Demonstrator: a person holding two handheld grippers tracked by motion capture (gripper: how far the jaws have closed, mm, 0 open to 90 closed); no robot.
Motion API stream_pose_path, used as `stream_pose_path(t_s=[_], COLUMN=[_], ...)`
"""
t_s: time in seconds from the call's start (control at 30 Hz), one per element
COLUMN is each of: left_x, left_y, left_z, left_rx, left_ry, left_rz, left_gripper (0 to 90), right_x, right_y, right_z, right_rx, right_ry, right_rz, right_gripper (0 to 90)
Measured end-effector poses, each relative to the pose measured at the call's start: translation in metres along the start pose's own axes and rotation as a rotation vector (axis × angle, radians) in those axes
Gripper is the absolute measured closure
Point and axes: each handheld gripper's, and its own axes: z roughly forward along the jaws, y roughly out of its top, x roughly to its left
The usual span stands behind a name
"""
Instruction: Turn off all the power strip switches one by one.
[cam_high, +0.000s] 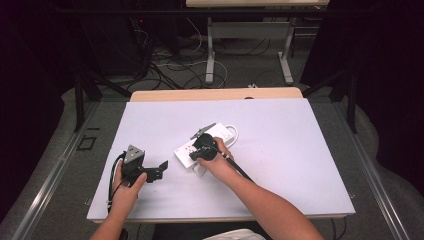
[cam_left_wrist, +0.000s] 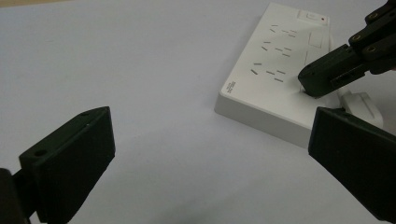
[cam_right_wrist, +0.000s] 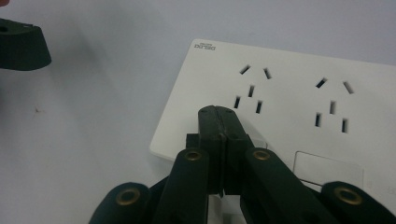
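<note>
A person is sitting at a table covered with a white sheet (cam_high: 300, 150) and is holding a claw in each hand. The right claw (cam_right_wrist: 218, 122) is closed tight, with its two black jaws pressed flat against each other and nothing between them. Its tip is hanging just over the white power strip (cam_right_wrist: 289, 93), near the strip's closest edge, and I cannot tell if it is touching the strip. In the right gripper view the nearest set of plug holes is sitting just past the tip of this claw, and another set is off to the side of it. A flat square panel is lying on the strip right beside the jaws. In the high view the right claw (cam_high: 202, 148) is sitting on top of the power strip (cam_high: 186, 152), and the strip's white cord (cam_high: 231, 131) is curling at the far end, away from the claw. The left claw (cam_left_wrist: 210, 158) is wide open, with one black jaw far out on each side and only the bare sheet between them. In the left gripper view the power strip (cam_left_wrist: 271, 70) is lying ahead of this claw and off to one side, near it but not touching. The closed right claw (cam_left_wrist: 327, 77) is poking at the strip there. In the high view the left claw (cam_high: 159, 170) is resting low on the sheet beside the strip.
</note>
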Motion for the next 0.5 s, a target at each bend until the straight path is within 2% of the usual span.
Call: stream_pose_path(t_s=[0.03,0.17,0.2,0.23,0.33,0.37,0.4,0.5], left_x=[0.000,0.000,0.000,0.000,-0.001,-0.001,-0.001,-0.002], left_y=[0.000,0.000,0.000,0.000,0.000,0.000,0.000,0.000], left_z=[0.000,0.001,0.001,0.001,0.001,0.001,0.001,0.001], left_rx=[-0.001,-0.005,-0.003,-0.001,-0.004,-0.007,-0.007,-0.008], left_ry=[0.001,-0.002,-0.002,-0.002,-0.003,-0.004,-0.003,-0.005], left_rz=[0.000,-0.011,-0.010,-0.011,-0.001,-0.001,-0.001,-0.009], left_gripper=[0.5,0.5,0.5,0.5,0.5,0.5,0.5,0.5], right_x=[-0.001,0.000,-0.002,-0.001,-0.002,-0.003,-0.002,-0.005], right_y=[0.000,-0.002,-0.003,-0.004,-0.008,-0.010,-0.011,-0.016], right_z=[0.000,-0.003,-0.003,-0.004,-0.009,-0.012,-0.014,-0.021], right_rx=[0.001,-0.001,-0.014,-0.005,-0.014,-0.027,-0.034,-0.047], right_ry=[0.004,-0.012,-0.011,-0.010,-0.010,-0.010,-0.015,-0.020], right_rz=[-0.010,0.000,-0.017,0.001,0.005,-0.009,0.009,0.000], right_gripper=[90.0,89.2,88.7,88.0,86.4,86.0,85.3,82.7])
